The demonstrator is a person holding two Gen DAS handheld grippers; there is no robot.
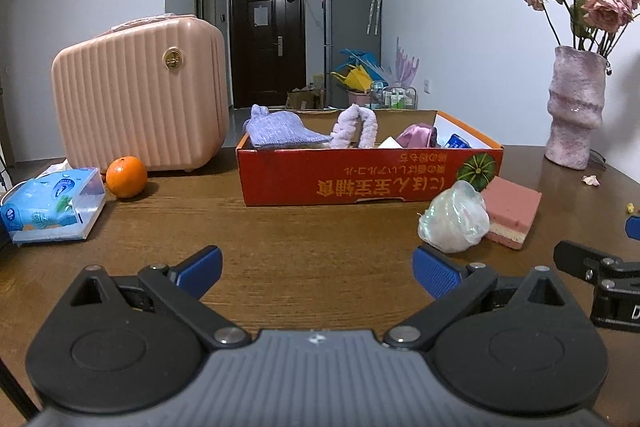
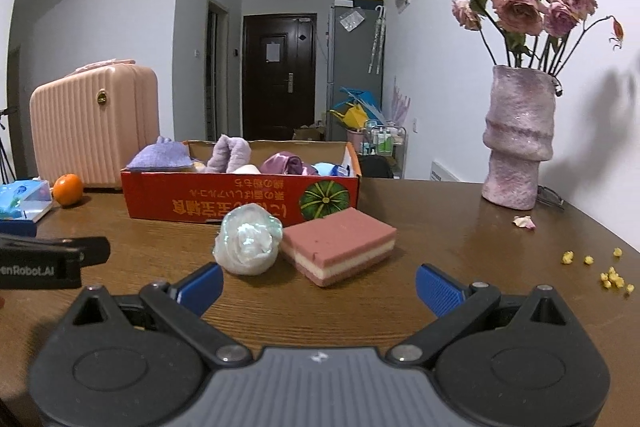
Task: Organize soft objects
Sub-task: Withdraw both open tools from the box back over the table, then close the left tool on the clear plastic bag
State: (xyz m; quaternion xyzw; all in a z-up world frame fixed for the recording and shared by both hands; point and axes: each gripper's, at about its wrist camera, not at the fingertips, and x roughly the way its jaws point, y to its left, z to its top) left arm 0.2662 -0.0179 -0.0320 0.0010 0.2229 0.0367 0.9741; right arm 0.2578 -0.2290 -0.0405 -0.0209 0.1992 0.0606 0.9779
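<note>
1. Standing on one wooden table [image 2: 420,211], one pink suitcase [image 1: 140,99] is the biggest item.
2. One red box [image 2: 240,201] holds several soft cloths, too bunched to count.
3. One vase [image 2: 518,139] holds dried roses.
4. Two grippers, left gripper [image 1: 318,271] and right gripper [image 2: 320,283], hover spread wide, holding nothing.
5. One tissue pack [image 1: 50,203].
6. One pink sponge [image 2: 340,245] touches one shiny wrapped ball [image 2: 248,241], just before the box.
7. One orange [image 1: 126,177].

Our right gripper [image 2: 319,287] hovers low over the brown surface [image 2: 460,227], its blue fingers [image 2: 438,289] spread wide with nothing between them. Just ahead, a pearly plastic-wrapped bundle [image 2: 248,241] touches a pink layered sponge [image 2: 340,245], both in front of the red cardboard box [image 2: 240,201] of soft things.
</note>
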